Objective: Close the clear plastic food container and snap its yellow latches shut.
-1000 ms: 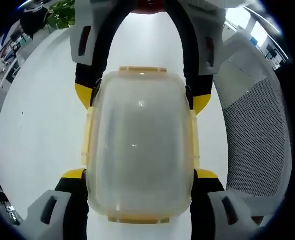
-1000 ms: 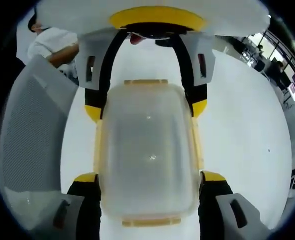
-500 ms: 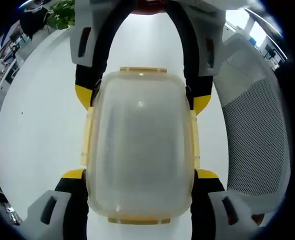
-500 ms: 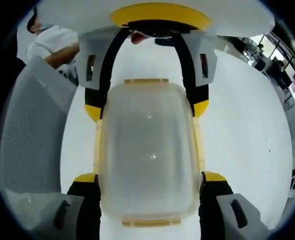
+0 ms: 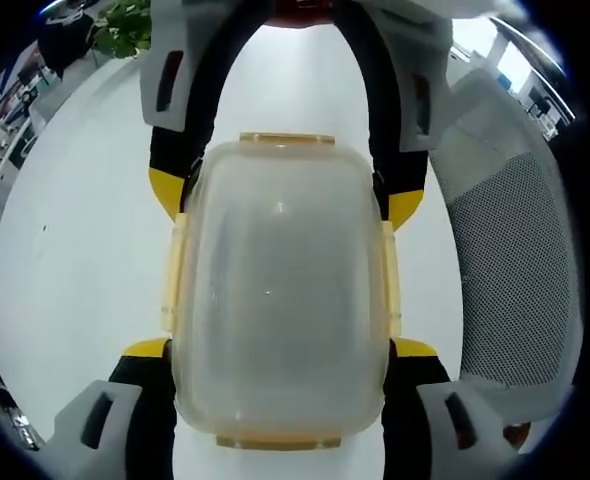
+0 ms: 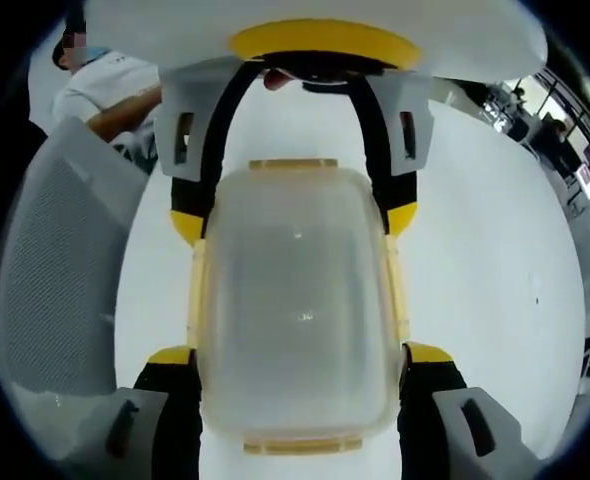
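Note:
The clear plastic container stands on the white table with its lid on. Yellow latches lie along its sides, far end and near end. My left gripper clamps the near end, one yellow-tipped jaw on each long side. The right gripper reaches in from the top and clamps the far end the same way. In the right gripper view the container sits between the right gripper below and the left gripper above. Whether the latches are snapped I cannot tell.
A grey mesh chair back stands beside the table; it is the chair at the left of the right gripper view. A green plant is at the far table edge. A person in white sits behind the chair.

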